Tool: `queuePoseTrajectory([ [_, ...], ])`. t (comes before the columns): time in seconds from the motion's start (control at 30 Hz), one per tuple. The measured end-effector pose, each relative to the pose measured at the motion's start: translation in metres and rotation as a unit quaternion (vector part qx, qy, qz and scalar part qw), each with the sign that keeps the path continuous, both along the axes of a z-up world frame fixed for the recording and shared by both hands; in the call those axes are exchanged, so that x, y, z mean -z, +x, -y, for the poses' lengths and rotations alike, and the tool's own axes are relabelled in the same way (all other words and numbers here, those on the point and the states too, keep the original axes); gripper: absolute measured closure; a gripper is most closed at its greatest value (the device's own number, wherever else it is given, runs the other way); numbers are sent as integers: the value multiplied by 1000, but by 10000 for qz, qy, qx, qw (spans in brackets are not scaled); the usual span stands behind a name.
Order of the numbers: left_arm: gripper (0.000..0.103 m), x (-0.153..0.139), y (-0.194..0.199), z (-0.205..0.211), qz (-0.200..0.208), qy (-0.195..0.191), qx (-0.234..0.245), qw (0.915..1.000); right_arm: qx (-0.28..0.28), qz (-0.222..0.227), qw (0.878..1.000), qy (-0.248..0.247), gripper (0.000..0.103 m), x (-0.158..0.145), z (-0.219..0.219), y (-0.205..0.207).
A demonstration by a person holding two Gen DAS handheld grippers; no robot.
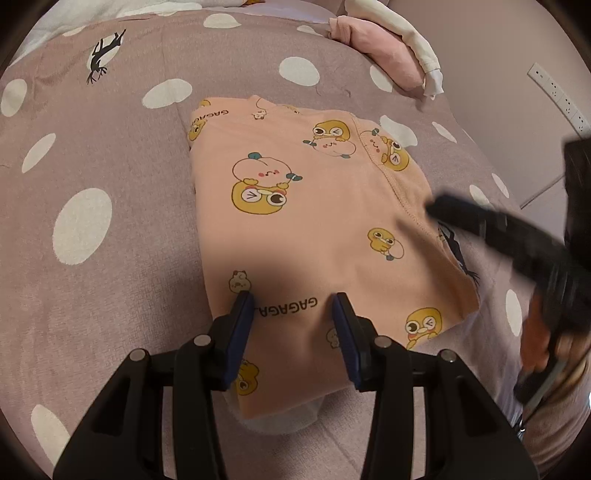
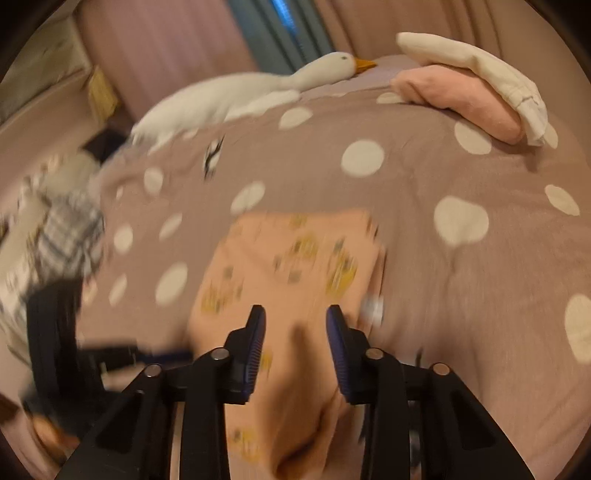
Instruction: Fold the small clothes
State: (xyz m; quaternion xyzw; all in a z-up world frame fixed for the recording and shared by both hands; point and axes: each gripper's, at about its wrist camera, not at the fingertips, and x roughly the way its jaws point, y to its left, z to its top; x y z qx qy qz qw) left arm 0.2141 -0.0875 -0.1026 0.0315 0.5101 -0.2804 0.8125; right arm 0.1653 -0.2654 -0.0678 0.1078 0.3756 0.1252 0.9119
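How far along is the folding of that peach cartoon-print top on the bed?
Mostly done: the peach cartoon-print garment lies folded into a flat, layered rectangle on the polka-dot bedspread. In hand: nothing; the left claw and right claw are both open above it, gripping no cloth. Left: perhaps one more fold or stacking it with the folded pink garment and cream garment at the far edge.

Folded peach garment with duck print on the polka-dot bed cover, left gripper fingers apart over its near edge, right gripper blurred at its right side, pink cloth behind
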Motion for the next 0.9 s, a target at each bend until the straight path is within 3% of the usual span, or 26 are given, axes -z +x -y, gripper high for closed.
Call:
queuePoseTrajectory([
  [0.1, 59, 0, -1, 1, 47, 45, 4, 10000, -169, -52, 9987, -472, 73, 14, -12, -23],
  [0.27, 59, 1, -3, 2, 133, 83, 6, 9999, -16, -428, 9936, -1049, 76, 41, -15, -17],
  [0.5, 61, -7, -4, -4, 263, -16, -45, 9996, 39, -446, 9960, -777, 76, 35, -7, -26],
  [0.73, 61, -24, 32, 6, 374, -52, -372, 9986, -23, 253, 9994, -239, 76, 3, -7, -37],
  [0.9, 67, -15, 62, 20, 261, 128, -486, 9984, 24, 104, 9999, -53, 76, 19, -15, -21],
])
